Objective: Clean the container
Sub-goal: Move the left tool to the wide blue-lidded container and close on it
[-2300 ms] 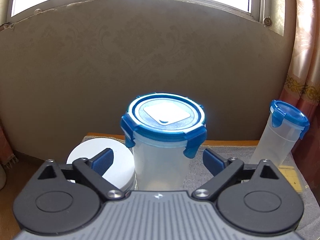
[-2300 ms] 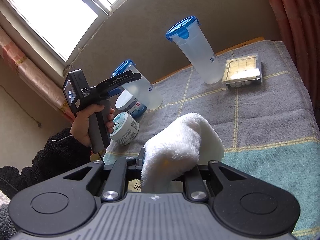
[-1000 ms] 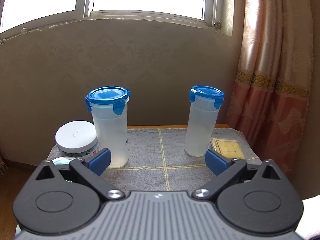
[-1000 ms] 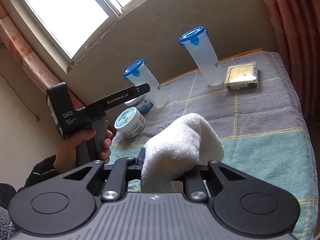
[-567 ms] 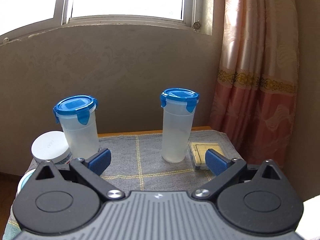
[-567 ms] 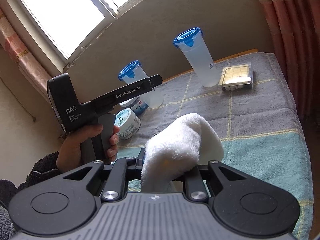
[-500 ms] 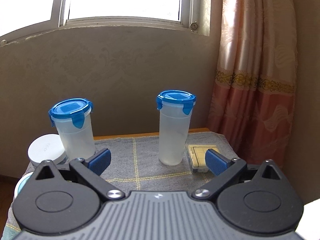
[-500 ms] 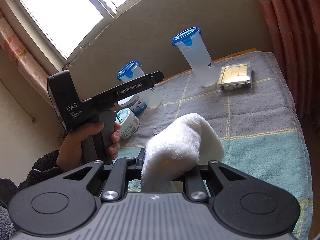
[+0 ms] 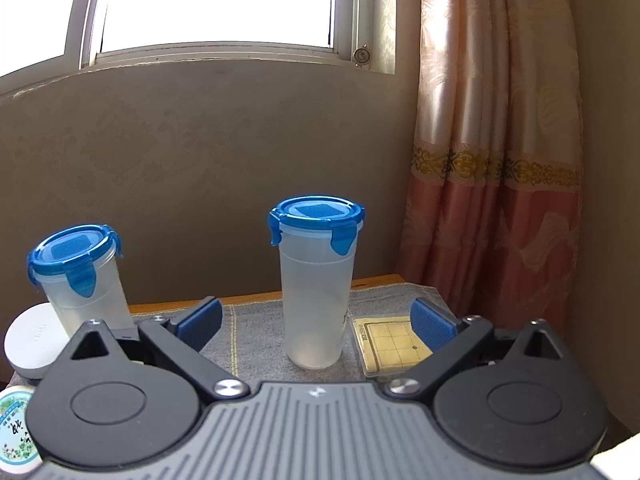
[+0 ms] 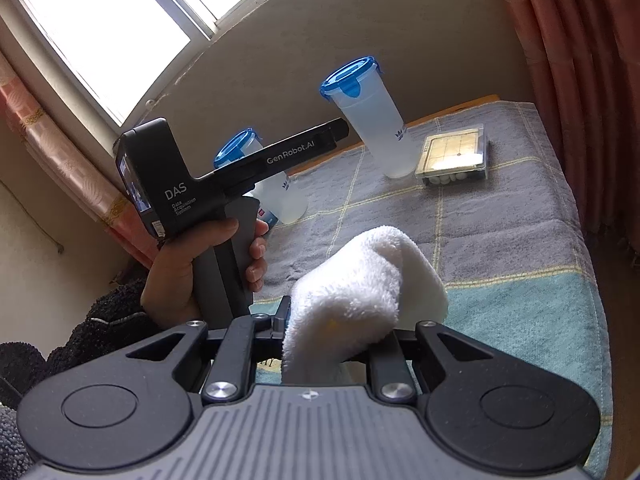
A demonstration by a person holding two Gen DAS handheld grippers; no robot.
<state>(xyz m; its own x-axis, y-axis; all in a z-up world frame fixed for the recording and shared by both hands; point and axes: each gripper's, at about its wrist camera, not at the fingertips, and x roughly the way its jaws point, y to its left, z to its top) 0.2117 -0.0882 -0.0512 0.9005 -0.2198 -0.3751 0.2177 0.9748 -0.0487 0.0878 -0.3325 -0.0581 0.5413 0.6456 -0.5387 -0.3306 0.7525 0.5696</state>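
Two clear plastic containers with blue clip lids stand upright on the cloth-covered table. The taller container [image 9: 316,284] [image 10: 372,120] is straight ahead of my left gripper [image 9: 316,322], a short way beyond its blue fingertips [image 9: 200,318]. That gripper is open and empty. The second container [image 9: 80,280] [image 10: 276,188] stands at the left. In the right wrist view a hand [image 10: 188,272] holds the left gripper's black handle above the table's left side. My right gripper [image 10: 338,340] is shut on a folded white towel [image 10: 360,292], held over the table's near part.
A clear flat box with a yellow grid card [image 9: 394,346] [image 10: 454,156] lies just right of the taller container. A white-lidded jar [image 9: 30,340] and a small round tub [image 9: 14,424] sit at the left edge. A curtain [image 9: 496,160] hangs right; the wall stands behind.
The left gripper has swung right: the taller container now sits centred between its fingers and the other container has slid to the left edge. The right gripper with the towel has stayed put.
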